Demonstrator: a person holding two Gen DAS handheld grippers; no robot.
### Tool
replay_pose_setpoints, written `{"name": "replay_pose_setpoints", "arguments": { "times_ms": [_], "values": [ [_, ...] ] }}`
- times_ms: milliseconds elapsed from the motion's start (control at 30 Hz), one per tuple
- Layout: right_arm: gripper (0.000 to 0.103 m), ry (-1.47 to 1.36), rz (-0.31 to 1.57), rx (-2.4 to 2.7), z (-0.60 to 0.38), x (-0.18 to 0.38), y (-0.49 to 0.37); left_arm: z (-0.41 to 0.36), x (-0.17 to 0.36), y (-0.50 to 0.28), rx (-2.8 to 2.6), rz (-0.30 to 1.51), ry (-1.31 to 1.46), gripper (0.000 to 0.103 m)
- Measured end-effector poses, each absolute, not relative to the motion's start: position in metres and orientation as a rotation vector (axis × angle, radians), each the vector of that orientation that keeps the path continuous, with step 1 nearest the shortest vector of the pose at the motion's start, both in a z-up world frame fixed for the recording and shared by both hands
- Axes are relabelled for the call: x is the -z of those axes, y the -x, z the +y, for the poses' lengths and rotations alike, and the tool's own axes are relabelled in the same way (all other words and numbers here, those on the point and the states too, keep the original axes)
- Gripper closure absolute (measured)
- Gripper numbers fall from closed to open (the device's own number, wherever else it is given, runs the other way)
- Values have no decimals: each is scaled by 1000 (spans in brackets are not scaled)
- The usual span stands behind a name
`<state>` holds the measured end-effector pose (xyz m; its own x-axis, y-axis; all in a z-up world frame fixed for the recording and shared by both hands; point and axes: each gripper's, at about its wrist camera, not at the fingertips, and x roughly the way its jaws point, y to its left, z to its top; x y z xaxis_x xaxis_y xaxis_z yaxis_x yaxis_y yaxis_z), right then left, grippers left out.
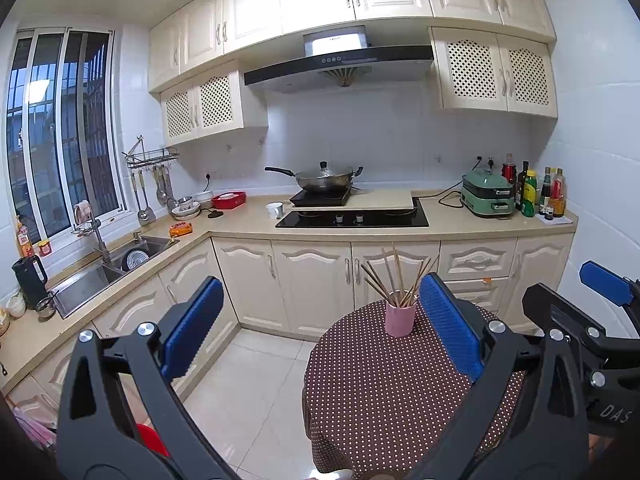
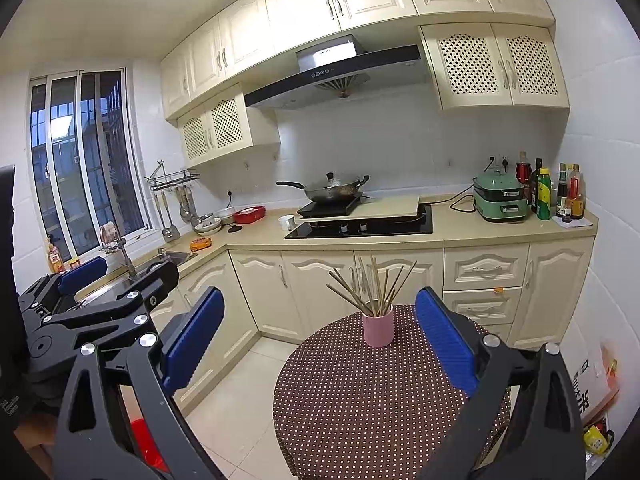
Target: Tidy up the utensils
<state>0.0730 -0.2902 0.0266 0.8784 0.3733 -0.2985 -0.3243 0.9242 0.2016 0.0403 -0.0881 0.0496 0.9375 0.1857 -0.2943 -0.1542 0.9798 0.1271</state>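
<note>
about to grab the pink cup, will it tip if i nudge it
Probably yes: the pink cup is narrow and upright, and the chopsticks fan out well above its rim, likely making it top-heavy. The tablecloth under it may slide or bunch.

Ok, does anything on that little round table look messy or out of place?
Nothing is spilled or damaged. The chopsticks stand in the pink cup but splay out at uneven angles rather than bunched upright. The cup itself sits upright on the polka-dot tablecloth. Both grippers are open, holding nothing.
</note>
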Motion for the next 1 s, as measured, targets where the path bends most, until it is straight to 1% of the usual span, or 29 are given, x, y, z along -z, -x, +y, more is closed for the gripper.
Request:
{"name": "replay_pose_setpoints", "arguments": {
  "times_ms": [633, 1000],
  "values": [
    [10, -154, 376, -367, -287, -15, -108, -90, -38, -77, -190, 339, -116, 6],
    [10, -149, 433, -333, -271, 8, -155, -74, -11, -135, -167, 420, -114, 6]
  ]
}}
